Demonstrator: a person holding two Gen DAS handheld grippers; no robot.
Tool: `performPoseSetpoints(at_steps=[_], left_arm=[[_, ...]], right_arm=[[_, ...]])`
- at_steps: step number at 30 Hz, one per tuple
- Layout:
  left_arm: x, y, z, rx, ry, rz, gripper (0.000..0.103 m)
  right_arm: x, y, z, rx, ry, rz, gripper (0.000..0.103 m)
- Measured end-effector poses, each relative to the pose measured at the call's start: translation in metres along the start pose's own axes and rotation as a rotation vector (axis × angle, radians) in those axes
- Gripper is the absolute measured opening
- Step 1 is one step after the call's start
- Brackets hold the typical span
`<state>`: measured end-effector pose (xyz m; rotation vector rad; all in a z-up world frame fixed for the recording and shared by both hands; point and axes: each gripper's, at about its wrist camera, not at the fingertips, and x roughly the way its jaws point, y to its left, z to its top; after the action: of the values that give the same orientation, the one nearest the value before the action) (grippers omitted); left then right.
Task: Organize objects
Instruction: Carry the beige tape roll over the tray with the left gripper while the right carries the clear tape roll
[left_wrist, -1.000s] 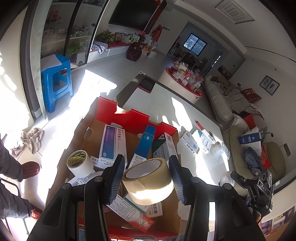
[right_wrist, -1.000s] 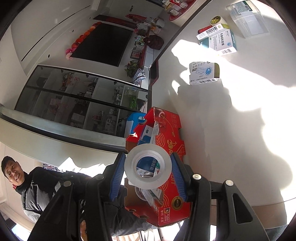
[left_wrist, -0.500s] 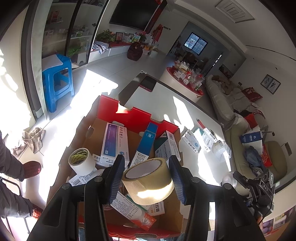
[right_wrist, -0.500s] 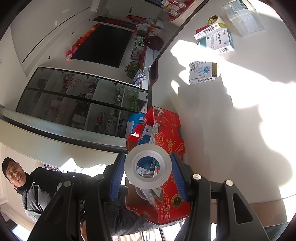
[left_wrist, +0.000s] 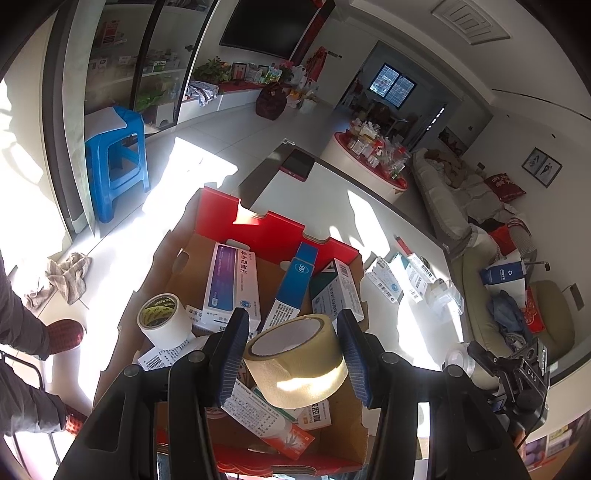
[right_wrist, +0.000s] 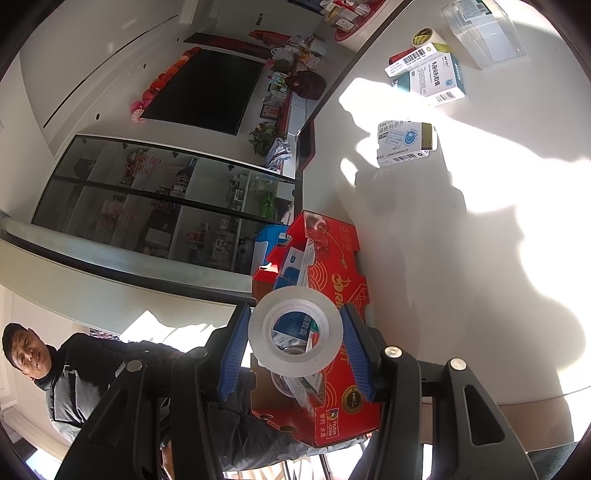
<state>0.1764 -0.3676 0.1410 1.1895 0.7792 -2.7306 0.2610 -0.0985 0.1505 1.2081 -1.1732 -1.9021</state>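
My left gripper is shut on a roll of beige packing tape and holds it above the open red cardboard box. Inside the box lie a white tape roll, a purple-and-white medicine box, a blue box and other cartons. My right gripper is shut on a clear tape roll, held in the air beside the same red box, which sits at the white table's edge.
On the white table lie more medicine boxes, a yellow-labelled tape roll and a clear plastic container. A person in a dark jacket stands at the lower left. A blue stool stands on the floor.
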Motion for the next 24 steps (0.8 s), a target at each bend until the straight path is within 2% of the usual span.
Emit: performPoseSetpoints(at_steps=[16, 24], left_arm=[[-0.005, 0.006, -0.001, 0.002, -0.013, 0.010, 0.053], [0.002, 0.013, -0.006, -0.008, 0.012, 0.014, 0.053]], right_arm=[[0.000, 0.003, -0.007, -0.004, 0.000, 0.004, 0.050], [0.006, 0.005, -0.014, -0.004, 0.026, -0.001, 0.050]])
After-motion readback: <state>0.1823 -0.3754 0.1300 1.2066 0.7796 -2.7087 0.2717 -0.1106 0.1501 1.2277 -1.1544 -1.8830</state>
